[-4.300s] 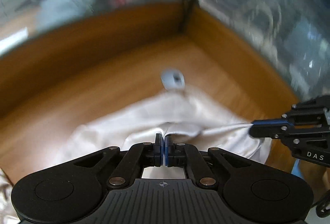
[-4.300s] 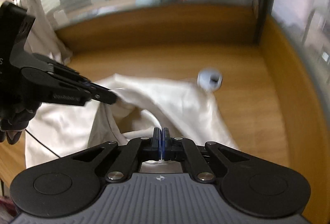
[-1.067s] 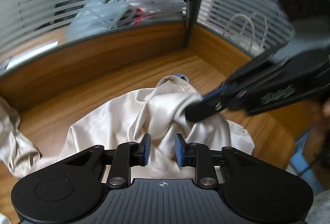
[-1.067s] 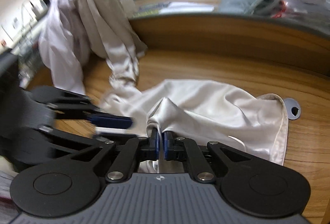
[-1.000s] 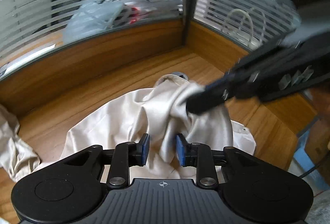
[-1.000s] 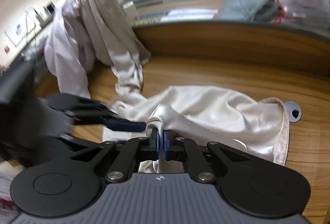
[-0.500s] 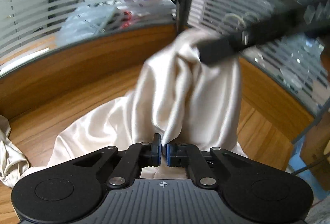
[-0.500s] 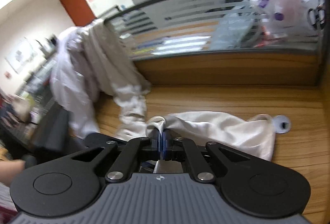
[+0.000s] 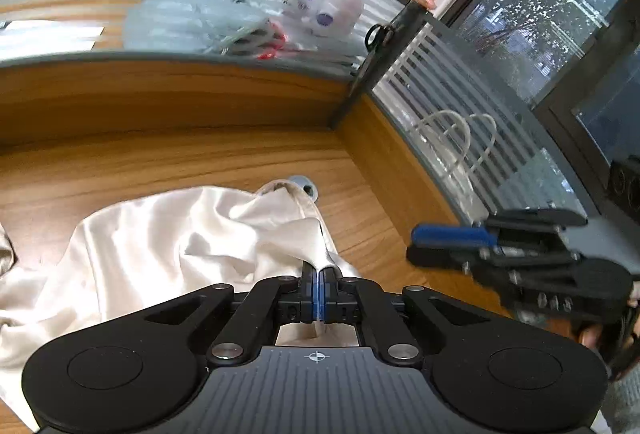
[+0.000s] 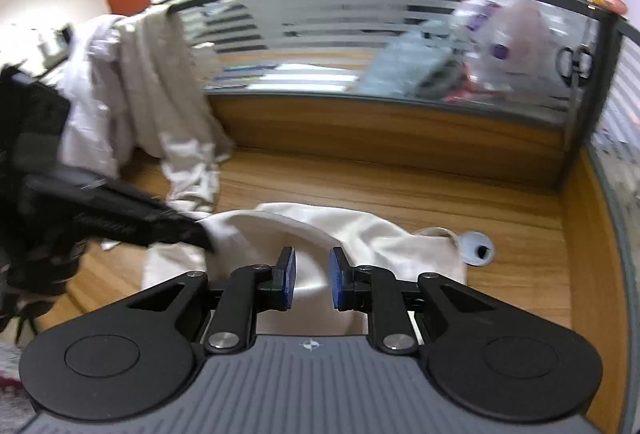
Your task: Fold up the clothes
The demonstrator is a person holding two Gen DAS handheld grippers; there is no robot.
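The left gripper (image 9: 319, 288) is pinching a ridge of the cream garment (image 9: 168, 234) between jaws pressed tight together, the cloth rising to its blue pads in a taut peak. The right gripper (image 10: 311, 280) is opening, its jaws spreading with nothing pressed between them; the fabric is lying below and beyond the gap, not in it. The garment itself is lying rumpled across the wooden desk (image 10: 400, 194), one hemmed edge reaching a round grey grommet (image 10: 476, 248) near the corner partition (image 9: 352, 90). More pale clothes (image 10: 132, 86) are hanging over the divider at the far left. To my eye the right hand is letting go in order to take a fresh hold, so the sensible thing is finding a proper edge or corner well apart from the left pinch, gripping only one layer, and keeping the left hold firm so the cloth is spreading flat rather than bunching.
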